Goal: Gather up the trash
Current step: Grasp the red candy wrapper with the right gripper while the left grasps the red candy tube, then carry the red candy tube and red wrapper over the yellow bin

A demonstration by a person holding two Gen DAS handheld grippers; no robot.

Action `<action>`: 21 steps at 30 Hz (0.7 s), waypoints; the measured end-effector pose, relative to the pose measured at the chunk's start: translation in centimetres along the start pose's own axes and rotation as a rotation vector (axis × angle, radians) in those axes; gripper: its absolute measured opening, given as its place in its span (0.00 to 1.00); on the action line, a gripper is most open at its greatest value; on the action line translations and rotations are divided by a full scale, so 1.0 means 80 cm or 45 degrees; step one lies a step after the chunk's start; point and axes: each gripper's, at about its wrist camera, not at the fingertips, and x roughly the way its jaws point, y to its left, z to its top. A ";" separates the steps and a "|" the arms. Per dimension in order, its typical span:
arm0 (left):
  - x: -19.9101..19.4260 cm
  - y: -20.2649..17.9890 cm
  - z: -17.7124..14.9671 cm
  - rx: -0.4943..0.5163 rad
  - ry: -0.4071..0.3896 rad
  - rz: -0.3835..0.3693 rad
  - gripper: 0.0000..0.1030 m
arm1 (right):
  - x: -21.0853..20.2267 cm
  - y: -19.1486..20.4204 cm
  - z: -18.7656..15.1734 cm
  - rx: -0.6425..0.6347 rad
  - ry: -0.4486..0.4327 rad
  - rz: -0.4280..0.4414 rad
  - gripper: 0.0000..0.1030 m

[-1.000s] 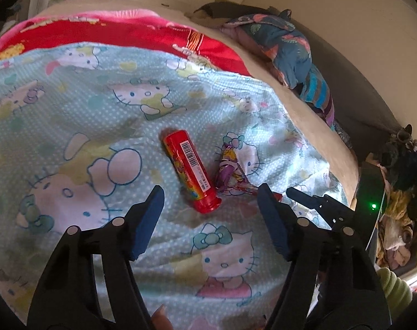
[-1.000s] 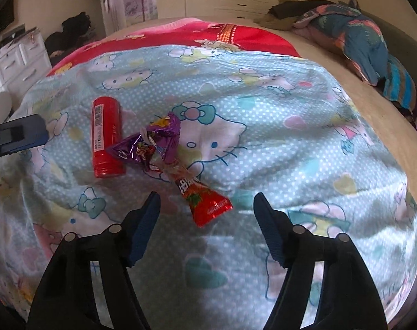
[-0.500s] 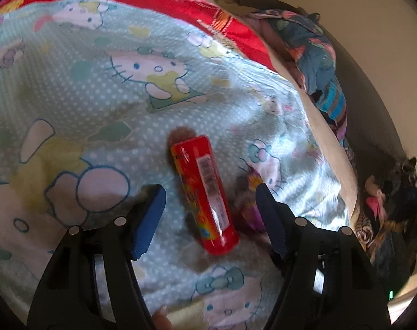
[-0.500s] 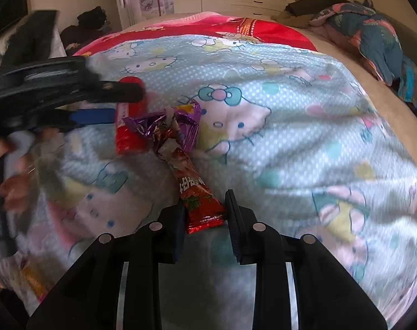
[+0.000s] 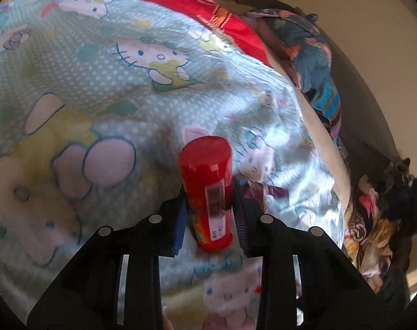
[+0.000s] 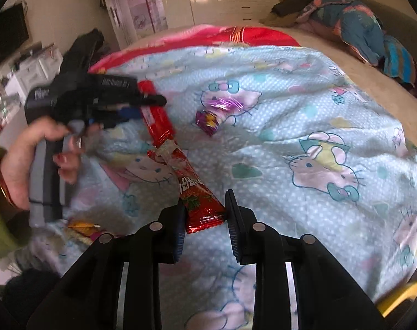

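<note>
Both grippers have closed in since the earlier frames, when each stood wide over its target on the bed. Left gripper: jaws closing on the red tube, pads against its sides; the tube tilts up off the blanket with its flat end toward the camera. Right gripper: clamped on the lower end of the red snack wrapper, which has lifted clear and trails up toward the left gripper in the right wrist view.

Progress: 2 pieces of trash in hand, none yet disposed of. 1 purple foil wrapper lies loose on the blanket, beyond both grippers. Another crumpled yellow-red scrap shows at the near left edge of the bed, possibly more trash; blur makes that hard to confirm.

Containers: no bin, bag or basket shows in either view, so nothing can be said of contents. Something yellow peeks at the lower right of the right wrist view; what it is cannot be told.

Left to do, by my reading: carry both items off, then collect the purple wrapper.
</note>
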 end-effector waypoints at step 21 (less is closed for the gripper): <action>-0.139 -0.094 -0.083 0.347 -0.197 -0.089 0.23 | -0.103 -0.001 -0.044 0.199 -0.167 -0.048 0.25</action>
